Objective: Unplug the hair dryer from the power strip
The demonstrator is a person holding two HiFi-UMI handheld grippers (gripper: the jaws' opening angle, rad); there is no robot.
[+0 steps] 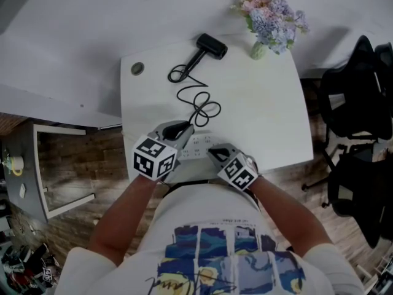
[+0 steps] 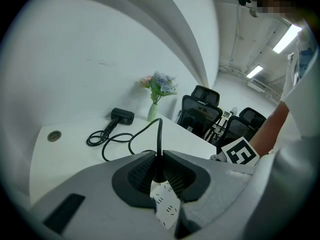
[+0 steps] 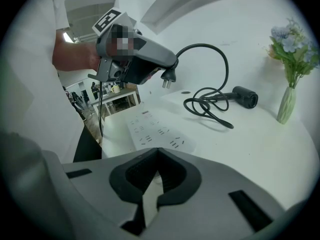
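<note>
The black hair dryer point(image 1: 212, 45) point(image 2: 122, 115) point(image 3: 245, 96) lies at the far side of the white table point(image 1: 264, 115), its cord point(image 1: 199, 100) looping toward me. My left gripper point(image 1: 181, 131) point(image 2: 159, 171) is shut on the dryer's plug point(image 3: 168, 76). In the right gripper view the plug hangs in the air, prongs bare, above the white power strip point(image 1: 198, 146) point(image 3: 155, 129) point(image 2: 166, 206). The strip lies flat near the table's front edge. My right gripper point(image 1: 215, 152) point(image 3: 157, 156) is shut on the strip's near end.
A vase of flowers point(image 1: 270, 17) stands at the table's far right corner. A round cable grommet point(image 1: 137, 68) sits at the far left. Black office chairs point(image 1: 359, 115) stand to the right of the table, and a low white frame point(image 1: 61, 165) to the left.
</note>
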